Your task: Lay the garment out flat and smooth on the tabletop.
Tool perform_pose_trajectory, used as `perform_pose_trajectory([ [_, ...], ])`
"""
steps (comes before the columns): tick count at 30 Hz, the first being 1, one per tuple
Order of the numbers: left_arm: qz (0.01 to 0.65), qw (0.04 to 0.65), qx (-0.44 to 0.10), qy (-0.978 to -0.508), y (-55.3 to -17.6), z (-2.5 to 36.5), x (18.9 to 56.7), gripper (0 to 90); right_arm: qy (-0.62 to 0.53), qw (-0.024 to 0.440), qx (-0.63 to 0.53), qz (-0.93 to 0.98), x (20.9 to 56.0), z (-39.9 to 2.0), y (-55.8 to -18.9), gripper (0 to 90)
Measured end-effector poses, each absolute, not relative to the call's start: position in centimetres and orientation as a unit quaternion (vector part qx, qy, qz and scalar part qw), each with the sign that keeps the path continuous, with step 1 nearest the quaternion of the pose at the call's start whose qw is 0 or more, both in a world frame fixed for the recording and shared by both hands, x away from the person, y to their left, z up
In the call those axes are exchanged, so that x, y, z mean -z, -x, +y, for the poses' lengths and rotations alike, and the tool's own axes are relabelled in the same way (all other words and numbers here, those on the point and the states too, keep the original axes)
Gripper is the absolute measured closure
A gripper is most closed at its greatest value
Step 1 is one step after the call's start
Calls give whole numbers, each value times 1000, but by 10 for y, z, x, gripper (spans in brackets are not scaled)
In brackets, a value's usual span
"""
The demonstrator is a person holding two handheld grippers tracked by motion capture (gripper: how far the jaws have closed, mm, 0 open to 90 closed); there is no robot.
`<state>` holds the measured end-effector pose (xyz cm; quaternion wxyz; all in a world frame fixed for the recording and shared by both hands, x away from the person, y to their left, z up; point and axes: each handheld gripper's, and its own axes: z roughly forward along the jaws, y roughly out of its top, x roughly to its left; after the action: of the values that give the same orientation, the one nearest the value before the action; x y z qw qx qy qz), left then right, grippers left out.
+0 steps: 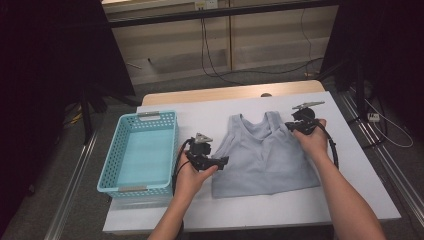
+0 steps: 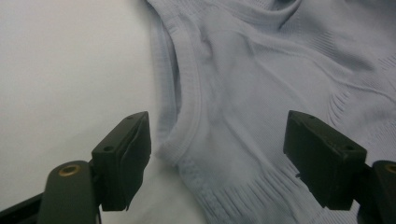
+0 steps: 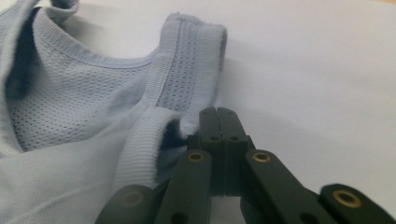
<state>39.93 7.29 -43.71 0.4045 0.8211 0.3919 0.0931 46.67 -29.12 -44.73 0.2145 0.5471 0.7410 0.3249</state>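
Tank top (image 1: 262,155) lies between both hand-held grippers

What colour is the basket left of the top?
Light turquoise basket, clearest in the high view.

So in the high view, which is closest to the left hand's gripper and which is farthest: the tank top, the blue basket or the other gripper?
From the left gripper:
1. Tank top, just right of its fingers.
2. Blue basket, on its left.
3. Right gripper, farthest, at the top's right shoulder strap.
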Motion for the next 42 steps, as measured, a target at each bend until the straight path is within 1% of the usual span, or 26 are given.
perform_pose_trajectory([
  [4,392,402,-95,-822,-399,73,438,238,-562,220,-308,736,450,-299,-467,900],
  [9,394,400,-95,-822,-400,73,439,237,-572,204,-308,732,458,-302,-466,900],
  [11,392,400,-94,-823,-400,74,439,238,-568,211,-308,733,457,-302,-465,894],
  [12,396,399,-104,-821,-399,73,439,238,-564,221,-304,735,456,-302,-464,891],
  [13,397,401,-103,-819,-399,73,439,238,-558,239,-294,738,455,-303,-463,860],
  [14,394,401,-95,-822,-400,74,438,237,-562,241,-295,735,454,-305,-463,824],
  [15,393,401,-96,-822,-400,73,438,238,-565,239,-299,731,453,-307,-462,833],
  [18,392,403,-97,-821,-400,73,437,238,-563,246,-309,726,445,-309,-457,823],
  [22,391,406,-96,-821,-399,73,435,236,-552,259,-316,726,433,-307,-451,741],
  [24,390,405,-92,-822,-399,72,435,231,-551,263,-314,727,429,-306,-448,678],
  [26,391,406,-89,-821,-398,71,435,227,-550,255,-323,726,424,-304,-445,643],
  [28,389,406,-90,-822,-398,71,435,222,-554,247,-337,720,419,-302,-442,582],
  [32,385,404,-87,-825,-397,70,434,218,-544,256,-330,728,407,-296,-436,518],
  [34,387,407,-88,-823,-396,70,434,217,-539,266,-328,729,401,-295,-434,504],
  [35,387,408,-88,-822,-396,70,433,217,-541,265,-329,727,398,-295,-434,483],
  [38,385,407,-87,-823,-396,70,432,215,-547,269,-331,720,391,-298,-435,457],
  [42,383,406,-85,-825,-396,70,432,215,-542,262,-338,724,388,-295,-434,458],
])
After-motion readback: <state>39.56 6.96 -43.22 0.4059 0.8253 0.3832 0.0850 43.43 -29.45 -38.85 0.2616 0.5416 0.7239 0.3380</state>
